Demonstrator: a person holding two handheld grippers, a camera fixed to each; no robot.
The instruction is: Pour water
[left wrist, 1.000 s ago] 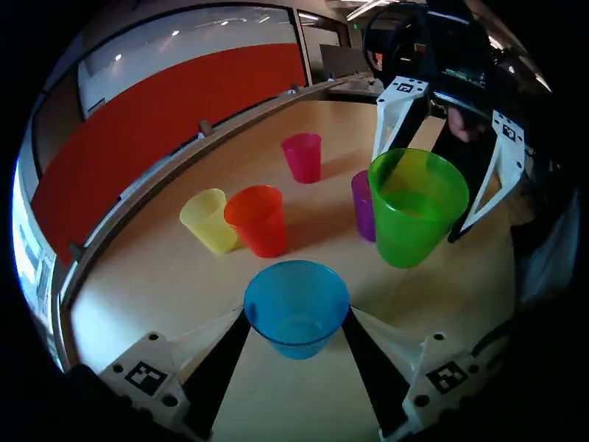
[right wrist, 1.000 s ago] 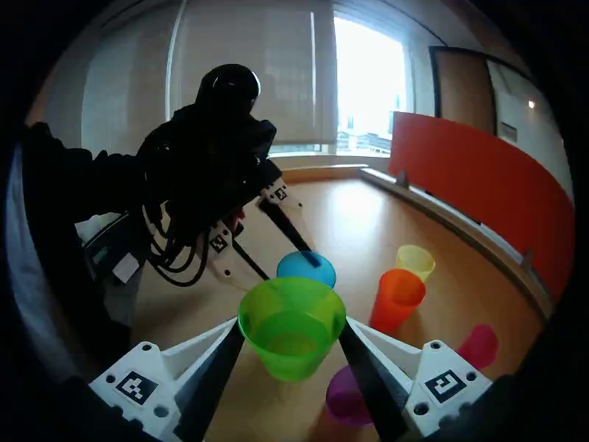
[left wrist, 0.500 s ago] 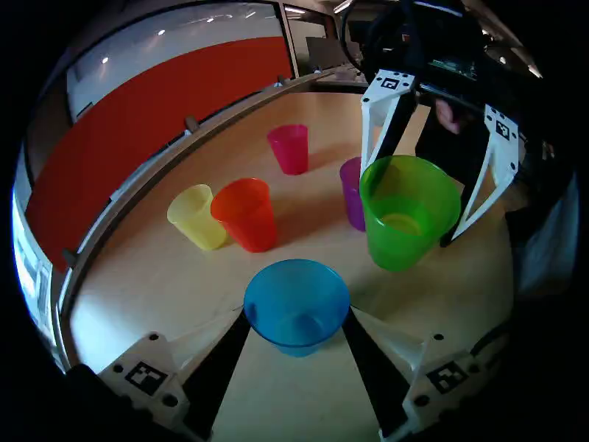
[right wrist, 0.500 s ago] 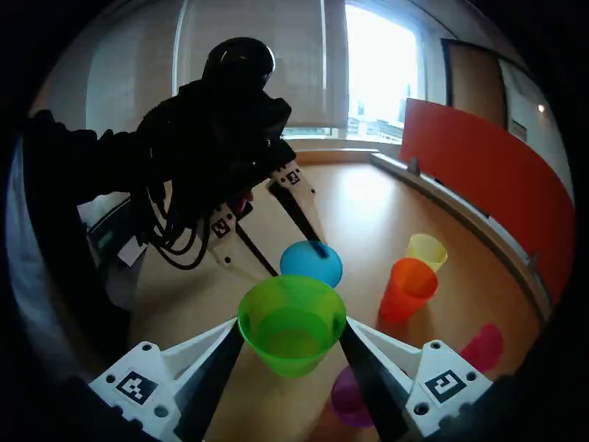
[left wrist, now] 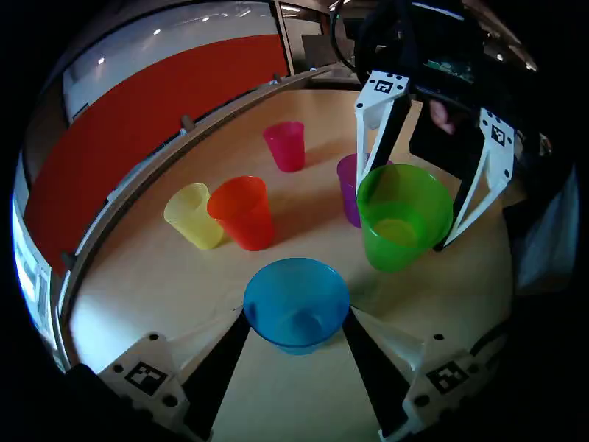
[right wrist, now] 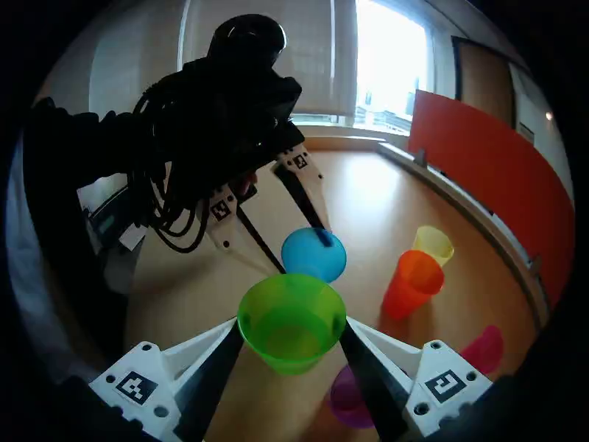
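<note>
Green cup clamped in right tongs, facing left tongs clamping blue cup

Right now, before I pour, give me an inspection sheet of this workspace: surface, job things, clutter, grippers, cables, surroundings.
Surface: wooden table, no spill seen.
Job's things: blue cup in the left gripper; green cup in the right gripper, apparently some liquid in its bottom.
Clutter: yellow cup, orange cup, pink cup, purple cup, all upright on the table.
Grippers: each closed on its cup.
Cables: black cables loop beside the left gripper.
Surroundings: red partition along the table edge; bright window.
</note>
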